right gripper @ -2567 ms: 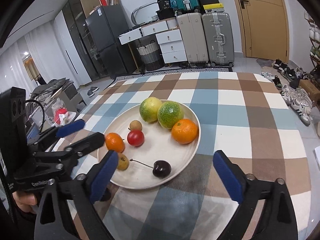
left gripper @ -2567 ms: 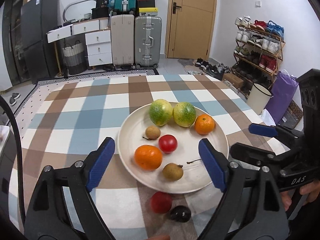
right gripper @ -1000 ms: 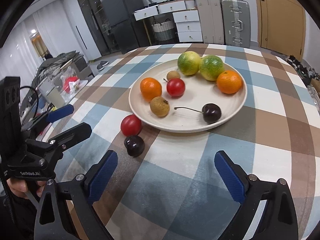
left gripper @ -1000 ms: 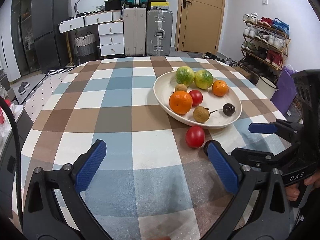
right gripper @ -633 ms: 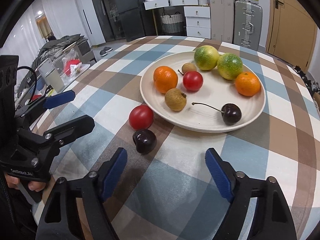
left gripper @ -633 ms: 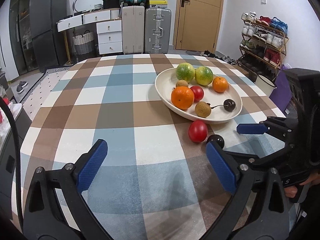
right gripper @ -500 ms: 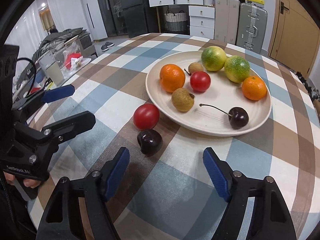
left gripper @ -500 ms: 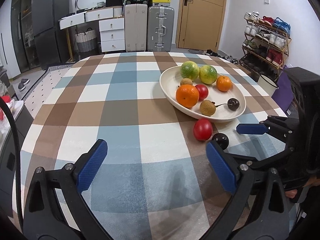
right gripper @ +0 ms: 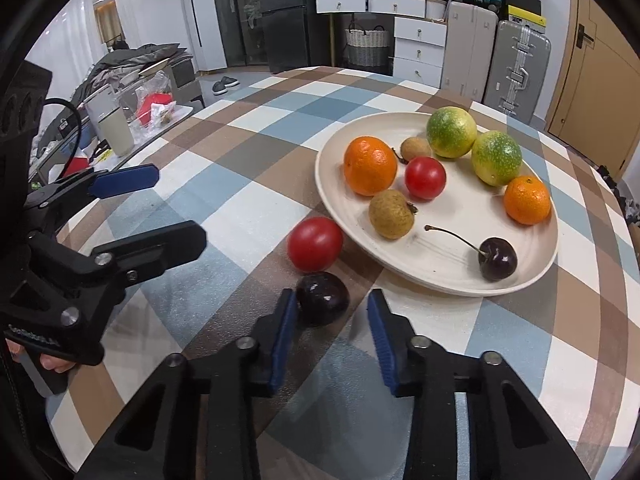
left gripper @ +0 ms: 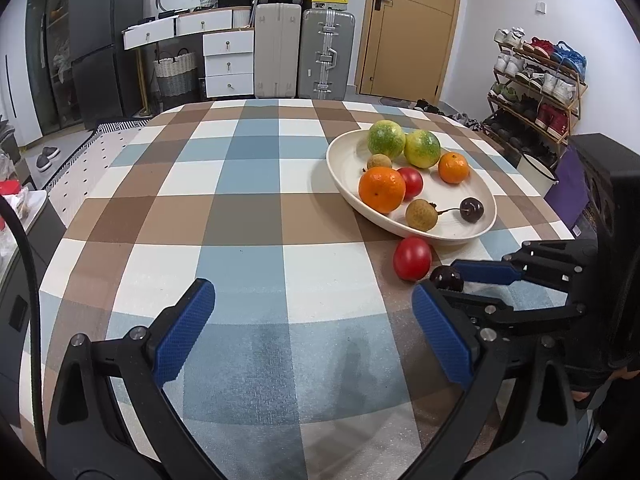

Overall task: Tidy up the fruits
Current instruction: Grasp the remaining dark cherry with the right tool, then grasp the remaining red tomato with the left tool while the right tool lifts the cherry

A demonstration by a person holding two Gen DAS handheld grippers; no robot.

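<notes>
Right hand-held gripper (right gripper: pixel 331 312) low over the checked worktop (right gripper: pixel 248 152), jaws closing, a dark cherry (right gripper: pixel 322 298) between the tips; one pad touches it, the other stands just clear. A red tomato (right gripper: pixel 315 243) lies just beyond the cherry, beside the plate (right gripper: pixel 448 276) rim. The plate sits toward the worktop's far right edge, holding two oranges, two green fruits, a tomato, two brown fruits and a stemmed cherry. Left hand-held gripper (left gripper: pixel 312 322) spread wide over bare cloth, holding nothing.
</notes>
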